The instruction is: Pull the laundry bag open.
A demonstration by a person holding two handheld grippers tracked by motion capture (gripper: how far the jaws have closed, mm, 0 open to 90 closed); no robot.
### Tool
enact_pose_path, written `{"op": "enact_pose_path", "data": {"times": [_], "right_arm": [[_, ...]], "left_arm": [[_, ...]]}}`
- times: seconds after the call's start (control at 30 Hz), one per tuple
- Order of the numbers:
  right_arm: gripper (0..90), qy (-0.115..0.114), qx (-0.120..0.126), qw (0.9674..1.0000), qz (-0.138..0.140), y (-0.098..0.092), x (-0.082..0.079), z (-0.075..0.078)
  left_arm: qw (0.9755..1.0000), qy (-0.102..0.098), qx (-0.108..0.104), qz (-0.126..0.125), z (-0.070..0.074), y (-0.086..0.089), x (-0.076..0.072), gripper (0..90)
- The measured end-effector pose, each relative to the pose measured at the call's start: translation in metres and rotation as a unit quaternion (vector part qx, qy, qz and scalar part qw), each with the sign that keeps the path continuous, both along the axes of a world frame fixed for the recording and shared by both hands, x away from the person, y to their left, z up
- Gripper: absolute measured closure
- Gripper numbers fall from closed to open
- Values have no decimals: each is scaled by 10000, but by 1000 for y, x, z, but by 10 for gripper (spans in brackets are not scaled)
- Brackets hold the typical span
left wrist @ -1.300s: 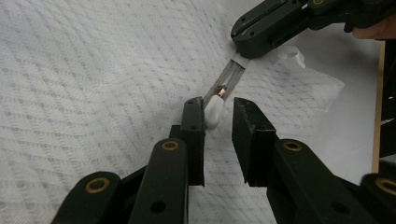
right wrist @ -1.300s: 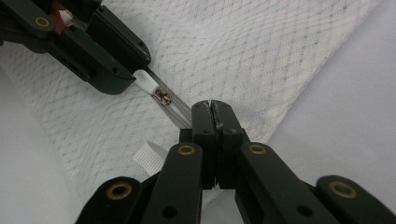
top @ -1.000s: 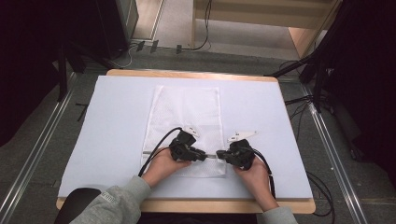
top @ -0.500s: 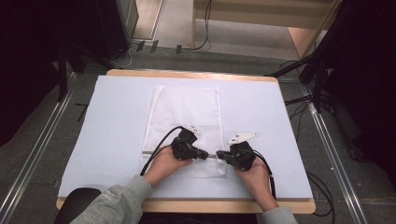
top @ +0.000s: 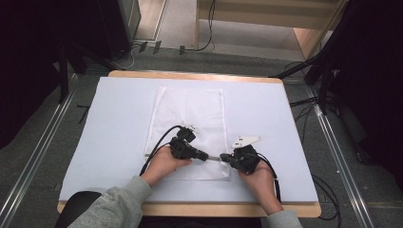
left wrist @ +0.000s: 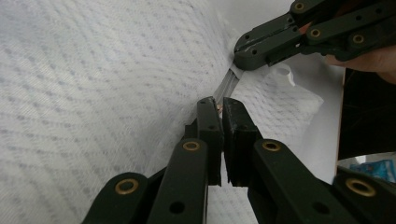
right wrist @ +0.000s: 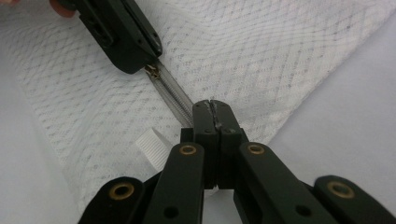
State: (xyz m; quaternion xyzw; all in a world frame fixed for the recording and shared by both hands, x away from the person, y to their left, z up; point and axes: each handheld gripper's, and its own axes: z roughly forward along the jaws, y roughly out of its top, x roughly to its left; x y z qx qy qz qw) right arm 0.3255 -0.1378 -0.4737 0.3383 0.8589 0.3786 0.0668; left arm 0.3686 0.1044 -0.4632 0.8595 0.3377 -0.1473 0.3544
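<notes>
Where the white mesh bag lies flat on the pale-covered worktop, its near edge carries a zipper, and both grippers meet at that edge.

Left gripper: the fingers are closed almost completely, with a thin gap between the two pads. A small brass-coloured piece sits at their tips, on the zipper line. In the right gripper view, this gripper's tips rest on the brass zipper pull at the far end of the exposed teeth. The hand holding it lies on the bag's near left portion.

Right gripper: the fingers are clenched, pads pressed together with no visible gap. The tips sit at the near end of the zipper, close to the bag's near right corner. Whether they pinch the zipper tape or the mesh itself cannot be told. A white ribbed tab lies on the mesh just beside these fingers.

Relative to the bag, the two grippers point toward each other along the near edge, tips close together, with a short length of open zipper teeth between them. The bag is centred on the worktop, long side running away from the person.
</notes>
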Motion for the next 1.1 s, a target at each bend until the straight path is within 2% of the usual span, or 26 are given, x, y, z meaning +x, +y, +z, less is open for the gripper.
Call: {"op": "enact_pose_path", "data": {"times": [0.17,0.47,0.63,0.7,0.87,1.1], "right_arm": [[900,-25,66,10000,29,-2,1,-1],[900,86,125,9999,12,-3,2,-1],[900,110,158,9998,16,-3,3,-2],[900,127,162,9998,22,-3,3,-2],[900,150,169,9997,25,-4,4,-2],[900,170,173,9997,15,-3,4,-1]], "left_arm": [[10000,1,2,0,4,8,0,880],[10000,38,70,-15,5,15,0,880],[10000,85,-7,14,6,20,0,880],[10000,63,47,-21,7,21,-1,880],[9999,129,5,73,9,28,-1,880],[9999,74,44,96,12,36,-2,880]]}}
